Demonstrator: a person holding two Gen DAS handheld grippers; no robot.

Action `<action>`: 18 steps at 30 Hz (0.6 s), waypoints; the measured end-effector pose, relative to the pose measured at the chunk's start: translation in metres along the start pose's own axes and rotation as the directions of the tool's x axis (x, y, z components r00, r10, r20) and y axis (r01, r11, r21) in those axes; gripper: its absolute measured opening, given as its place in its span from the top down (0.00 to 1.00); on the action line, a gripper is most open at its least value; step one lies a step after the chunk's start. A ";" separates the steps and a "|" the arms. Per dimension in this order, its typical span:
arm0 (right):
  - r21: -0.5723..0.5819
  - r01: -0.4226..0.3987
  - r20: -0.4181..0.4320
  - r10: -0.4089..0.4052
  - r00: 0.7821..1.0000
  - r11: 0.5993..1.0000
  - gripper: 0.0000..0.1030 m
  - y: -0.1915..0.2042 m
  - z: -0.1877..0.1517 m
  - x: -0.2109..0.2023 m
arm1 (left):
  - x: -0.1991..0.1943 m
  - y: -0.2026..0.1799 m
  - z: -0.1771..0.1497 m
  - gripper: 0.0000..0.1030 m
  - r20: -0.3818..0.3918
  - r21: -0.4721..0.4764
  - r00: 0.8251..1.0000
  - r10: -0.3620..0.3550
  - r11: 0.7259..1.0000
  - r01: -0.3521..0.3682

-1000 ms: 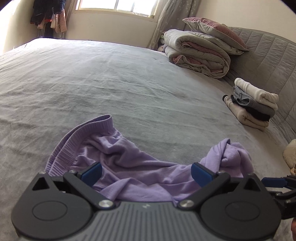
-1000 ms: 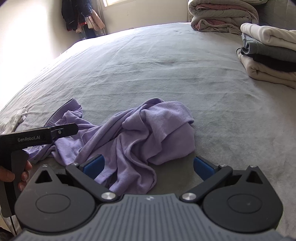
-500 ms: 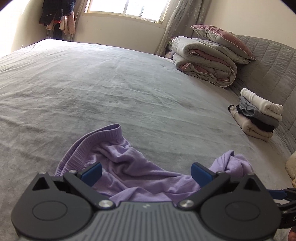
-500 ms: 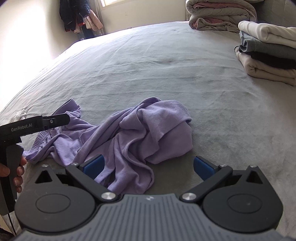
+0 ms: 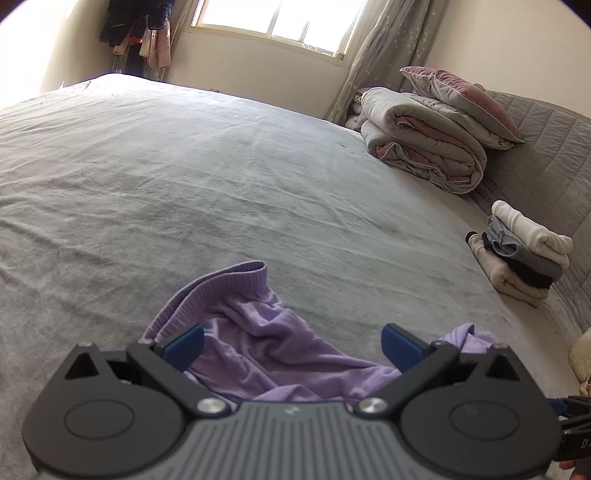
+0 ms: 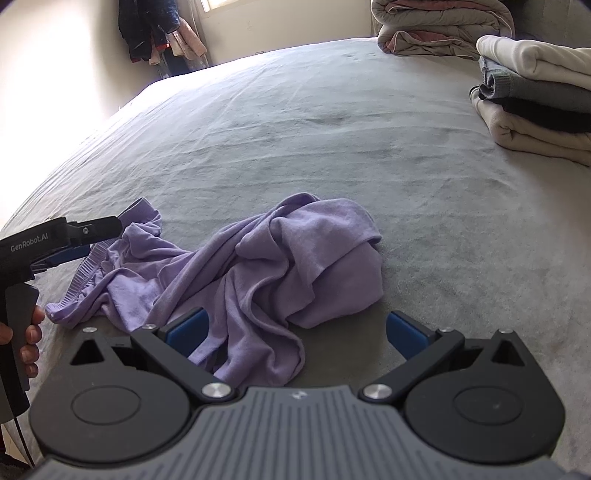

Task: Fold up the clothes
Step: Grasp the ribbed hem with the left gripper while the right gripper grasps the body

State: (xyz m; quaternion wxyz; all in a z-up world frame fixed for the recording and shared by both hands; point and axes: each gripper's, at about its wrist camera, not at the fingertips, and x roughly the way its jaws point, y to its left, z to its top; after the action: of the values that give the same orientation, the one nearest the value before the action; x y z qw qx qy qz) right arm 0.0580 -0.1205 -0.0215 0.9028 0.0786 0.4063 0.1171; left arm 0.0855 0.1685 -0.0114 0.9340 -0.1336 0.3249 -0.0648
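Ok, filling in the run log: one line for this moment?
stage: pre-grasp | purple garment: crumpled on bed | left gripper: open | right gripper: open | folded stack: untouched

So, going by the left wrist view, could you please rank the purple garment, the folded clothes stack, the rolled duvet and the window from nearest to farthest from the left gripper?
1. Purple garment: crumpled just ahead of the left gripper.
2. Folded clothes stack: right, beside the headboard.
3. Rolled duvet: farther back, right, a pillow on top.
4. Window: far wall, top centre.

Lilac knit garment crumpled, unfolded, ribbed hem showing, lying on grey bed.
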 end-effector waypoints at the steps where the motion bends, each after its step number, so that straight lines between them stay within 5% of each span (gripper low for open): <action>1: 0.011 -0.002 0.008 0.002 1.000 1.000 0.00 -0.003 0.002 -0.002 | -0.001 0.003 0.000 0.02 0.000 -0.004 1.000 0.011 1.000 -0.011; 7: 0.085 0.003 0.049 -0.007 0.999 0.996 0.02 -0.029 0.018 -0.006 | -0.002 0.022 0.001 0.16 -0.010 -0.051 0.996 0.086 0.995 -0.087; 12: 0.116 -0.014 0.036 0.009 0.999 0.993 0.24 -0.044 0.029 0.000 | -0.006 0.034 0.004 0.16 0.034 -0.073 0.992 0.124 0.990 -0.121; 18: 0.151 -0.041 0.029 0.037 0.999 0.988 0.32 -0.053 0.036 0.008 | -0.002 0.043 0.004 0.16 0.064 -0.073 0.983 0.172 0.983 -0.167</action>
State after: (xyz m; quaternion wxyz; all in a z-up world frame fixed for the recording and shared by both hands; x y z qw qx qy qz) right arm 0.0976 -0.1711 -0.0162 0.8970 0.1562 0.4007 0.1024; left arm 0.0879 0.2106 -0.0193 0.9419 -0.1390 0.3043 0.0306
